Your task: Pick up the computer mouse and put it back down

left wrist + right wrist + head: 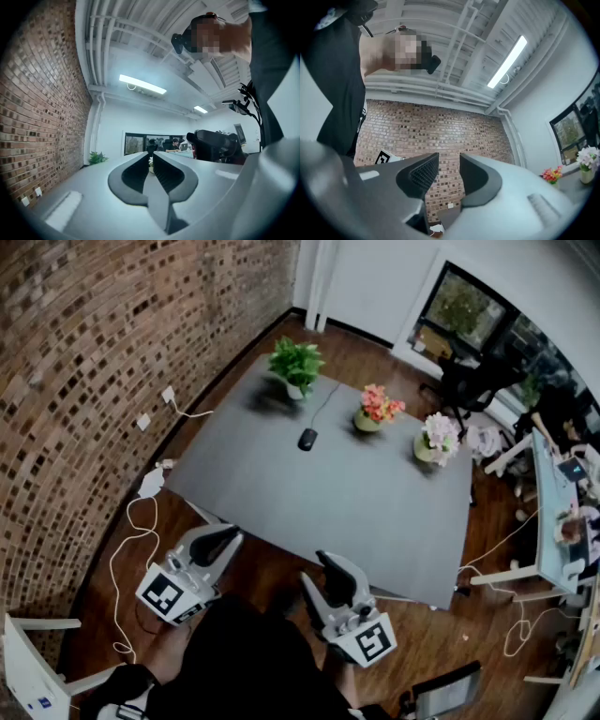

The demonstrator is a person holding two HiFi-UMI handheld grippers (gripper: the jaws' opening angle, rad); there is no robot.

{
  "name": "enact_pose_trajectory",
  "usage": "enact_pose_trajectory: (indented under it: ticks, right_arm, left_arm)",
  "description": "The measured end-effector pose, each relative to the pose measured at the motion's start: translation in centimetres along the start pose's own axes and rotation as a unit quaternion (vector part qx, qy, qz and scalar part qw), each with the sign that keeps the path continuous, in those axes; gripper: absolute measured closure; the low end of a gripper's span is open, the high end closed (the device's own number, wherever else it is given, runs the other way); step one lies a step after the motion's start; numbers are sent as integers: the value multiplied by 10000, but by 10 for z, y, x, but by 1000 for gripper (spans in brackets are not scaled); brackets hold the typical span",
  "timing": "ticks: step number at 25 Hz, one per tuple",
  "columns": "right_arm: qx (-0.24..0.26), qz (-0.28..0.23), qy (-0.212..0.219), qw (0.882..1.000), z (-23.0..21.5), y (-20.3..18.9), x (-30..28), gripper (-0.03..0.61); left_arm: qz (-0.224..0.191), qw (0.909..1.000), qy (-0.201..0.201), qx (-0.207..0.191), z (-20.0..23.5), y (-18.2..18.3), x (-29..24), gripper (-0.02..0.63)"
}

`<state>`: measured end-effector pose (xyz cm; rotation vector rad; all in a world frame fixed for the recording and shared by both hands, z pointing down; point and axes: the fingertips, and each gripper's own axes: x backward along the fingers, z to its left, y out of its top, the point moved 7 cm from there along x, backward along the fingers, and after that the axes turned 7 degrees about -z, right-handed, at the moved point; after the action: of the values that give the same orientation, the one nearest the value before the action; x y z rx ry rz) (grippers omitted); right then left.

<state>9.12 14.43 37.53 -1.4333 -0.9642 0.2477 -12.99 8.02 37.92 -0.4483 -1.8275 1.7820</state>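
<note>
The black computer mouse [306, 439] lies on the far half of the grey table [375, 512], its cable running toward the far edge. Both grippers hang low by the person's body, short of the table's near edge and far from the mouse. My left gripper [232, 538] has its jaws together with nothing between them, as the left gripper view [151, 157] also shows. My right gripper [325, 563] stands open and empty; in the right gripper view [449, 163] it faces the brick wall [440, 131]. The mouse shows in neither gripper view.
A green plant [296, 365], a pot of pink and orange flowers [377, 407] and a vase of pale flowers [437, 437] stand along the table's far side. White cables [131, 540] lie on the floor by the brick wall [84, 362]. A white desk [553, 493] and chairs stand at right.
</note>
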Motion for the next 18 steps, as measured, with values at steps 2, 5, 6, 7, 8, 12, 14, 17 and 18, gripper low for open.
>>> enact_pose_trajectory:
  ticks: [2,5,6,7,8,12,14,17,18]
  right_arm:
    - [-21,-70,-127,9999,-28,8,11,465]
    - [-12,-195,-281,9994,-60,20,29,465]
    - [-3,-224,-330,9992,-70,23,34,465]
    - [-3,-245,-390,9989,-80,25,38,465]
    - [-5,-262,-464,9986,-89,27,42,465]
    - [50,-333,-805,9962,-120,32,50,465]
    - [162,-310,-949,9949,-132,37,48,465]
    - [443,-215,-1173,9919,-144,46,39,465]
    - [523,-145,-1263,9905,-147,47,35,465]
  left_arm:
    - [183,9998,-35,72,-8,-6,-28,597]
    - [358,9993,31,112,-13,-20,-60,595]
    - [404,9991,56,86,-13,-23,-71,595]
    - [459,9989,61,46,-12,-24,-82,595]
    - [519,9986,61,6,-11,-25,-93,594]
    - [654,9978,41,-8,4,-37,-125,586]
    - [757,9971,60,83,20,-53,-141,506]
    - [1113,9934,59,283,53,-91,-174,339]
    - [1285,9911,78,337,66,-107,-185,299]
